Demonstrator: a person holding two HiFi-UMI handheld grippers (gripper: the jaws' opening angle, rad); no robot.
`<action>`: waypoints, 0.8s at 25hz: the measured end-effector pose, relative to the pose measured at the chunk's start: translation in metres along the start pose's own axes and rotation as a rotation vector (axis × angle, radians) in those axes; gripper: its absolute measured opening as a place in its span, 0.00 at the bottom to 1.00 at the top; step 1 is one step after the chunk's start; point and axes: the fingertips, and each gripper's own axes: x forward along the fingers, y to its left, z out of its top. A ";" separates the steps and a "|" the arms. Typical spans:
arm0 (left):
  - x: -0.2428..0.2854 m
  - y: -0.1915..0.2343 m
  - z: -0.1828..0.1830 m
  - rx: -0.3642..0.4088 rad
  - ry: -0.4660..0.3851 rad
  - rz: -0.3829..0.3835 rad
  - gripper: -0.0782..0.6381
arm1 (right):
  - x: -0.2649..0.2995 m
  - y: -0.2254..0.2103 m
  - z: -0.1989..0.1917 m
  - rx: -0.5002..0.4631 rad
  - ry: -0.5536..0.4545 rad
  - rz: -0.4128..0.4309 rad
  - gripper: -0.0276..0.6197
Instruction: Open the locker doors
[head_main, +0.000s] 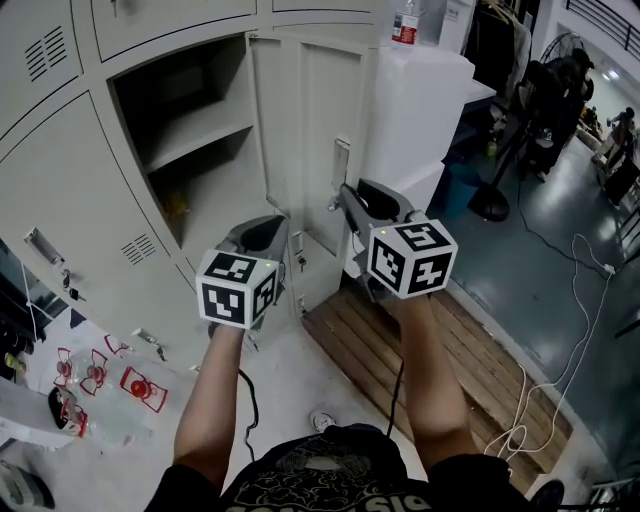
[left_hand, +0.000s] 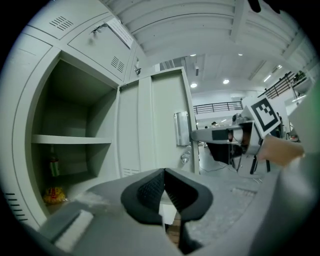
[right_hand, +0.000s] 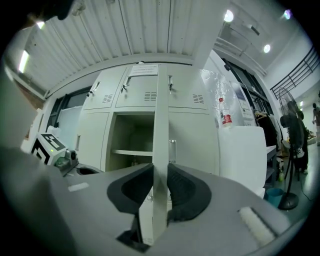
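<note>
Beside open grey locker compartment (head_main: 190, 140): pale grey sheet-metal locker door (head_main: 300, 140) swung out, its free edge between right gripper (right_hand: 160, 175) pads, pinched on thin edge only. Left gripper (left_hand: 164, 175) jaws narrow, tips together, empty, near door.

Risks:
- smooth edge slipping out of pinch
- door swinging on into tall white cabinet (head_main: 425, 110) close behind, jolting red-labelled clear bottle (head_main: 405, 22) on top

Neighbouring grey doors (head_main: 90, 200) not yet opened.

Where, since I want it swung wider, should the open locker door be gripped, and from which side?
Take the door by its free vertical edge, from the front, edge-on. It is a thin sheet standing open toward you, so one jaw fits on each face, as the right hand-held gripper grips it.
</note>
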 end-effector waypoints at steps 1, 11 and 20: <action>0.001 -0.001 0.000 0.002 0.000 -0.001 0.11 | 0.000 -0.003 0.000 0.001 -0.001 -0.007 0.18; -0.009 0.007 0.000 0.009 0.008 0.019 0.11 | -0.005 -0.010 0.003 -0.009 0.003 -0.080 0.19; -0.038 0.017 0.001 0.004 0.003 0.052 0.11 | -0.017 0.017 0.005 -0.048 0.013 -0.090 0.20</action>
